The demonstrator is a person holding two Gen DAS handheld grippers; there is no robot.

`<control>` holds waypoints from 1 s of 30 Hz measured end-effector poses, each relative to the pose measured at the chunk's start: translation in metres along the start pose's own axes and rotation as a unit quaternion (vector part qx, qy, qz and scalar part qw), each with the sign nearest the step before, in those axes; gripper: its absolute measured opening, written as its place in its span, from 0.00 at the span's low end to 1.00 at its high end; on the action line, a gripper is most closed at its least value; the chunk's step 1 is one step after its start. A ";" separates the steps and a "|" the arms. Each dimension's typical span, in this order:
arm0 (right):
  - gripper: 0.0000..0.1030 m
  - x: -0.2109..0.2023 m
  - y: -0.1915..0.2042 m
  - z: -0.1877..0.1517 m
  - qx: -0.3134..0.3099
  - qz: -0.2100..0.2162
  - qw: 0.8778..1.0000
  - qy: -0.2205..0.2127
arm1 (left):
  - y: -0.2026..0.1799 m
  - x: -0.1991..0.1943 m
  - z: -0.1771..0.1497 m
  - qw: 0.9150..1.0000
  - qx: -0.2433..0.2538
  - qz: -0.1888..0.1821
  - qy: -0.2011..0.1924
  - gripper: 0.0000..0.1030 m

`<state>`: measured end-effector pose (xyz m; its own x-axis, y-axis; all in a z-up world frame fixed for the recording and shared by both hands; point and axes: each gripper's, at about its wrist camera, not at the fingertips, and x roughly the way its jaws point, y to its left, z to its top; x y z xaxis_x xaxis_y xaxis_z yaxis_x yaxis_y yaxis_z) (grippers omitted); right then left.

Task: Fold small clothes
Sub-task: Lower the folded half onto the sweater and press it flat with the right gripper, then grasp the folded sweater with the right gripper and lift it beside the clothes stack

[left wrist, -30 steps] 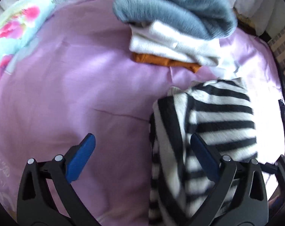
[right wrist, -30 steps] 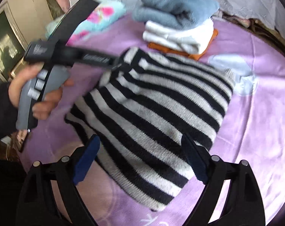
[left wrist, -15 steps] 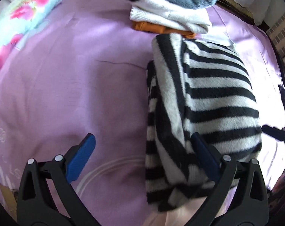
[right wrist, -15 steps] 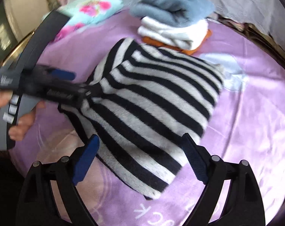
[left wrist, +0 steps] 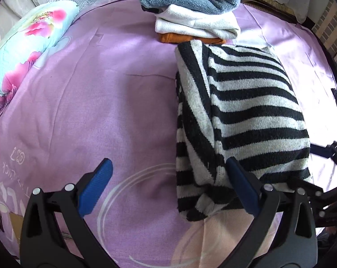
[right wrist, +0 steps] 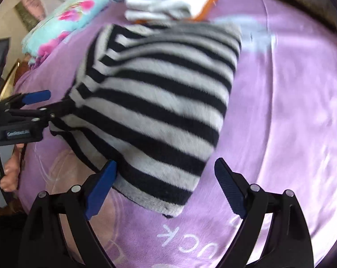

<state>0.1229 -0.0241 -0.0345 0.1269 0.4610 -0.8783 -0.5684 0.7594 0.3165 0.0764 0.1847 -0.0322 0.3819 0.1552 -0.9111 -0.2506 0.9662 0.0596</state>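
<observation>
Left tongs (left wrist: 168, 186) drawn back, spread wide, striped sweater (left wrist: 246, 111) folded

Each black tool (left wrist: 168, 183) (right wrist: 166, 185) has blue ribbed pads, silver screws, and possibly a grey handle.

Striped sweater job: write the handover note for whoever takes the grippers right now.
Left gripper: jaws open, holding nothing, its right-hand pad against the near left edge of the folded black-and-white striped knit sweater.
Right gripper: jaws open, empty, at the sweater's near edge.
Sweater lies folded on the purple bedsheet, just in front of the stack of folded clothes (blue fleece, white knit, orange).
Done: sweater folded.
Left: probably tidy the loose near corner and put it on the stack.
</observation>
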 end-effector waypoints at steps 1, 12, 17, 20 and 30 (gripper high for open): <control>0.87 0.001 -0.006 -0.002 0.017 0.010 1.000 0.002 | 0.000 0.001 0.000 1.000 0.002 0.001 0.001 0.98; 0.87 -0.041 -0.012 0.011 0.017 0.009 0.998 -0.060 | -0.005 -0.004 0.005 1.000 0.008 0.008 -0.006 0.98; 0.87 -0.042 -0.008 0.032 0.008 0.021 0.997 -0.069 | -0.011 -0.011 0.012 1.000 0.009 -0.005 -0.012 0.98; 0.87 -0.031 -0.003 0.041 -0.006 0.017 0.998 -0.061 | -0.016 -0.008 0.017 1.000 0.016 -0.008 -0.013 0.98; 0.87 -0.004 -0.068 0.059 0.116 0.065 0.990 -0.041 | -0.003 0.040 0.044 0.988 -0.020 -0.148 0.042 0.98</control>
<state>0.2095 -0.0508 -0.0312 0.1359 0.5895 -0.7962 -0.3827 0.7726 0.5067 0.1321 0.1969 -0.0506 0.3686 -0.1528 -0.9169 -0.1738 0.9577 -0.2295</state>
